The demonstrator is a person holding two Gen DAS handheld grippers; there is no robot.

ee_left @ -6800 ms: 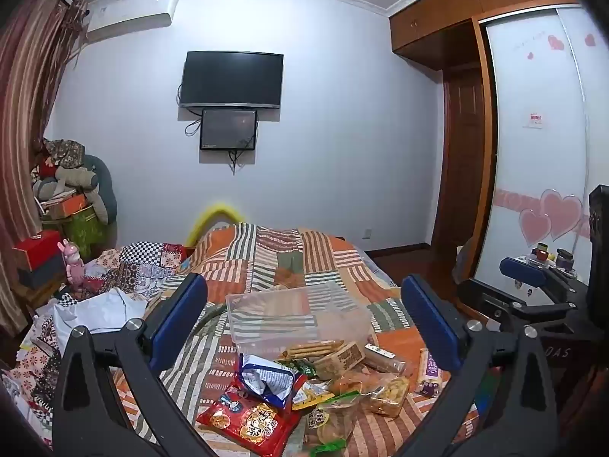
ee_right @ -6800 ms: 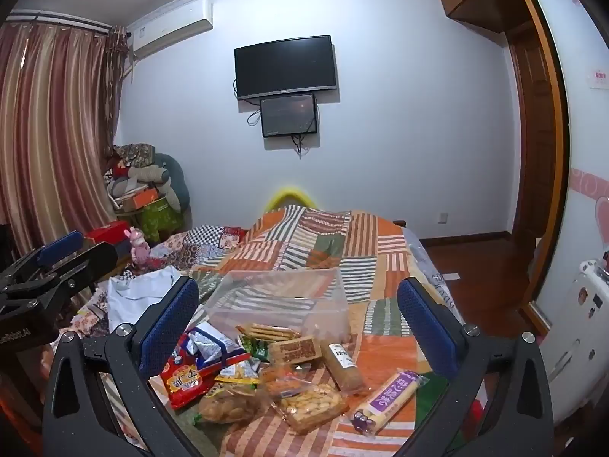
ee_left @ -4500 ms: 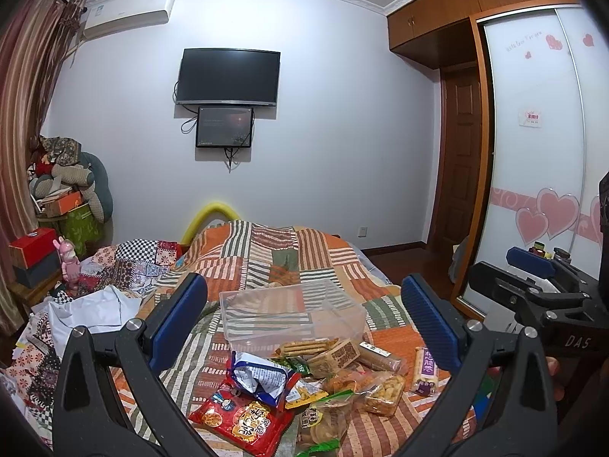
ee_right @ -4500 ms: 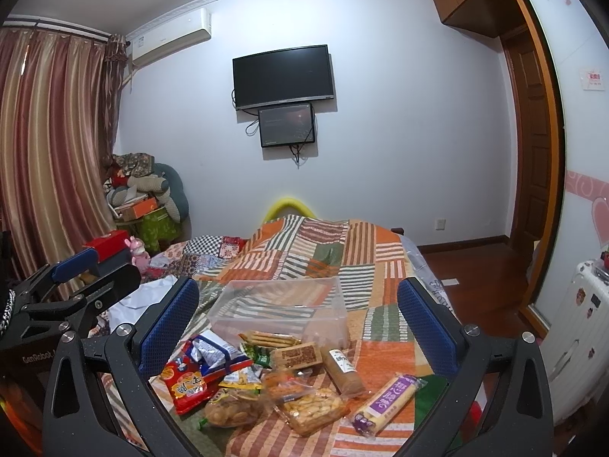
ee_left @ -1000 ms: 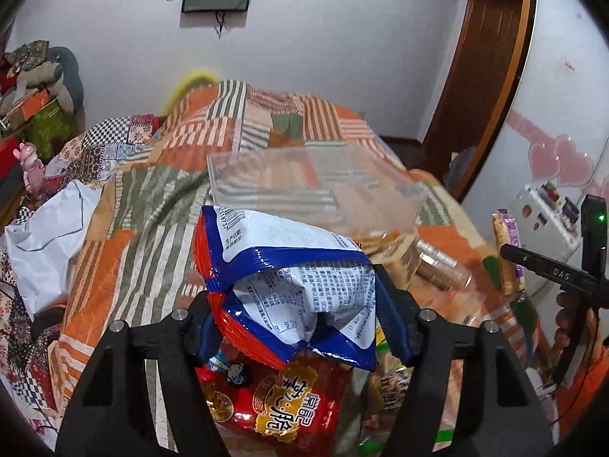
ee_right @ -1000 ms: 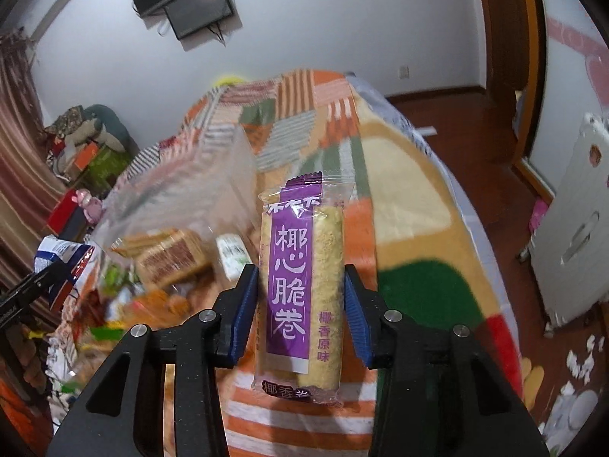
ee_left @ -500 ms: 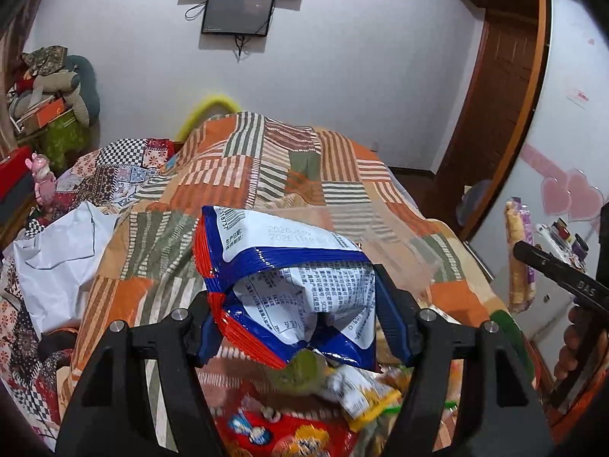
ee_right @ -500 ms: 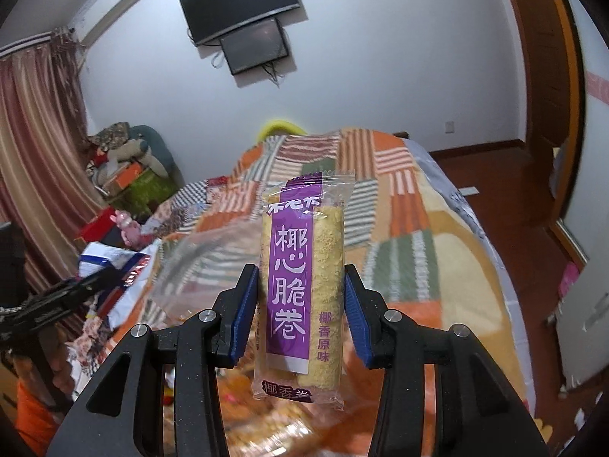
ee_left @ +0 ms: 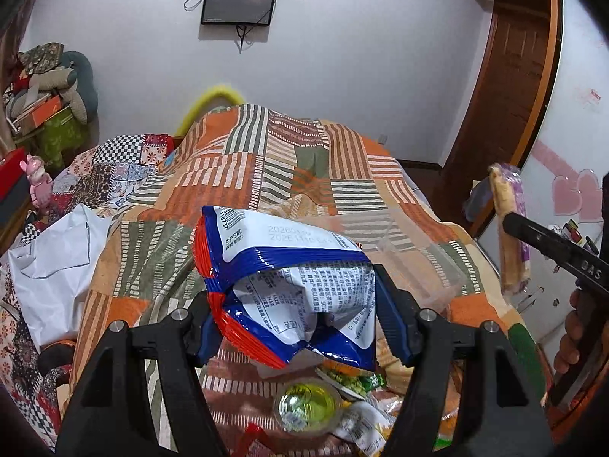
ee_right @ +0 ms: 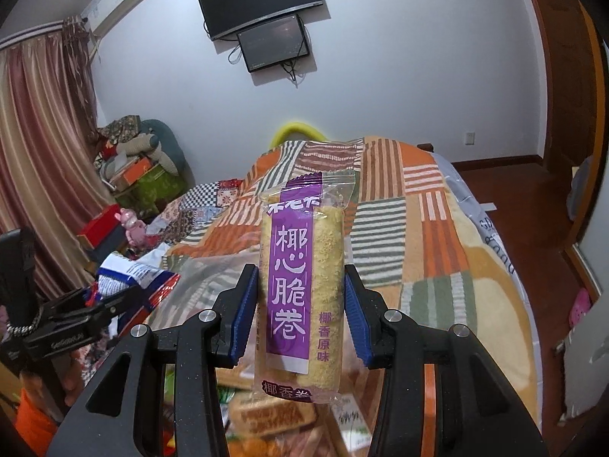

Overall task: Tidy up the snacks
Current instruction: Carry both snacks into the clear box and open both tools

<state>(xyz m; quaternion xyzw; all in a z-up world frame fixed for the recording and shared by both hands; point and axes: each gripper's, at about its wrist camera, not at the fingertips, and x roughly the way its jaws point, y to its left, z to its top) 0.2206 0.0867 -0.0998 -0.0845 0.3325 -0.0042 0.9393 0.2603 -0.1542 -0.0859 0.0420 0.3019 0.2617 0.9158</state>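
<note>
My left gripper (ee_left: 293, 316) is shut on a blue, white and red snack bag (ee_left: 281, 266) and holds it up over the bed. My right gripper (ee_right: 302, 312) is shut on a purple-labelled coconut roll pack (ee_right: 300, 285), held upright. The roll pack also shows at the right of the left wrist view (ee_left: 508, 228), and the bag at the left of the right wrist view (ee_right: 133, 278). A clear plastic bin (ee_left: 411, 243) sits on the bed just behind the bag. Loose snacks (ee_left: 342, 403) lie below both grippers.
The patchwork bedspread (ee_left: 289, 160) stretches away behind the bin. White cloth (ee_left: 53, 262) lies on the bed's left. A wardrobe (ee_left: 571, 152) and door stand to the right. Piled boxes and toys (ee_right: 133, 167) stand by the curtain at left.
Both grippers, once open and empty above the snack pile, now hold snacks. Over the last second both lifted and tilted up; the bin now sits lower in view.
</note>
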